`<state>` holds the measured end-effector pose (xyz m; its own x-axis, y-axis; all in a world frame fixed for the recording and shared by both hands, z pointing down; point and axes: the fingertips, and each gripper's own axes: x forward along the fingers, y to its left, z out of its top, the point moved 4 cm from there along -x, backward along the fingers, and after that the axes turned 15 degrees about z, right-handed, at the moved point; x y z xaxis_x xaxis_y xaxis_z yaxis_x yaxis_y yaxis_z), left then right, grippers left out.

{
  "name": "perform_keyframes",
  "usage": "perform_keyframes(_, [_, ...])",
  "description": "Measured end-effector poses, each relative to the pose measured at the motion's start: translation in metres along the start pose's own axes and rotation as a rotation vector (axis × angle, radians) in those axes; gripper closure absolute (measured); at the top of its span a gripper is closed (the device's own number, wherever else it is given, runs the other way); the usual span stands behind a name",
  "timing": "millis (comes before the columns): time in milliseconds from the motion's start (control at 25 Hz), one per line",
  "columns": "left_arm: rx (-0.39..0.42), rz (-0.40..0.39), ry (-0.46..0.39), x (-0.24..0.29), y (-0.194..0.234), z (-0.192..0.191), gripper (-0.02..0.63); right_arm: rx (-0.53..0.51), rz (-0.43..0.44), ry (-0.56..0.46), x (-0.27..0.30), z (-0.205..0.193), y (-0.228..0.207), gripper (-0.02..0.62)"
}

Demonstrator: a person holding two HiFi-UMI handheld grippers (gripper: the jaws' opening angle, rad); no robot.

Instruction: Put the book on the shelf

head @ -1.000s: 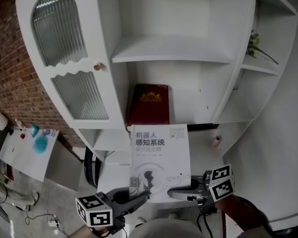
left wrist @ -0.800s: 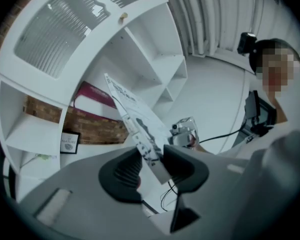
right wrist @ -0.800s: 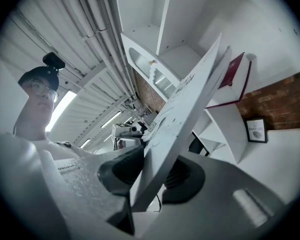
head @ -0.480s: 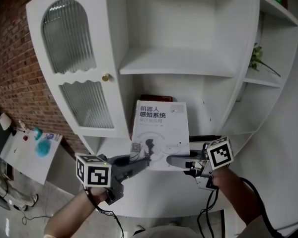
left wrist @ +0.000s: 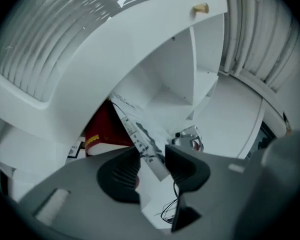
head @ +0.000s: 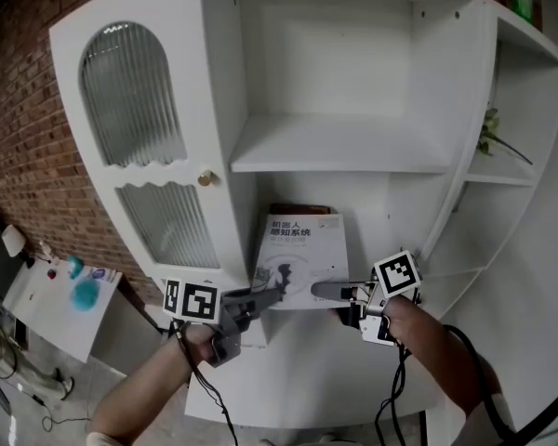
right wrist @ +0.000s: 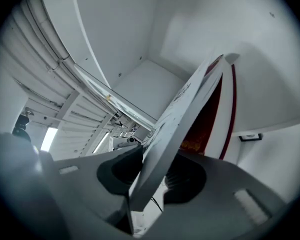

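A white book [head: 302,256] with dark print stands upright at the mouth of the cabinet's lower compartment [head: 377,203]. My left gripper [head: 272,295] holds its lower left corner and my right gripper [head: 322,292] its lower right edge. Both pairs of jaws have just been opening a little, with the book still between the pads. In the left gripper view the book [left wrist: 140,134] runs between the pads of the left gripper [left wrist: 152,166]. In the right gripper view its cover [right wrist: 185,114] is clamped edge-on in the right gripper [right wrist: 157,174]. A red book [head: 302,210] stands behind it, mostly hidden.
The white cabinet has a shelf board [head: 339,156] above the compartment and a ribbed-glass door [head: 135,100] with a brass knob [head: 205,178] at the left. A green plant [head: 502,137] sits on the right side shelves. A small table [head: 70,295] stands low at the left.
Both grippers have carried the white book forward and slightly up toward the lower compartment. It now covers nearly all of the red book.
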<state>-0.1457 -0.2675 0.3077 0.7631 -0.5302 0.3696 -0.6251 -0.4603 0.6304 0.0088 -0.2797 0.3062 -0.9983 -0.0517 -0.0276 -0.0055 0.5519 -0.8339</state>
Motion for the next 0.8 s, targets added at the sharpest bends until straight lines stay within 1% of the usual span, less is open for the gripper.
perform_keyframes(160, [-0.088,0.003,-0.047,0.002,0.008,0.01,0.439,0.074,-0.003,-0.037,0.003,0.012,-0.007,0.472])
perform_keyframes(200, [-0.107,0.003,-0.06,0.004,0.01,0.013,0.439,0.072,-0.009,-0.036,0.003,0.014,-0.007,0.466])
perform_keyframes(280, [-0.134,0.0,-0.073,0.008,0.014,0.014,0.439,0.047,-0.018,-0.016,0.002,0.014,-0.006,0.378])
perform_keyframes(320, [-0.142,-0.001,-0.076,0.01,0.015,0.013,0.44,0.036,-0.021,-0.007,-0.001,0.013,-0.006,0.359])
perform_keyframes(440, [-0.165,-0.007,-0.092,0.01,0.017,0.013,0.442,0.018,-0.036,0.003,-0.014,0.007,-0.004,0.359])
perform_keyframes(520, [-0.181,-0.008,-0.108,0.01,0.021,0.014,0.443,-0.012,-0.073,-0.007,-0.031,0.004,-0.003,0.357])
perform_keyframes(600, [-0.192,0.001,-0.122,0.011,0.026,0.014,0.447,-0.117,-0.168,-0.054,-0.053,0.007,0.0,0.359])
perform_keyframes(680, [-0.204,0.009,-0.133,0.011,0.031,0.012,0.453,-0.275,-0.254,-0.111,-0.067,0.009,0.009,0.368])
perform_keyframes(720, [-0.21,0.008,-0.137,0.011,0.032,0.011,0.454,-0.375,-0.274,-0.116,-0.068,0.009,0.016,0.368])
perform_keyframes(760, [-0.214,0.006,-0.142,0.011,0.033,0.01,0.454,-0.5,-0.291,-0.097,-0.063,0.008,0.025,0.368])
perform_keyframes(800, [-0.216,0.003,-0.147,0.012,0.034,0.01,0.456,-0.653,-0.318,-0.054,-0.055,0.006,0.032,0.368])
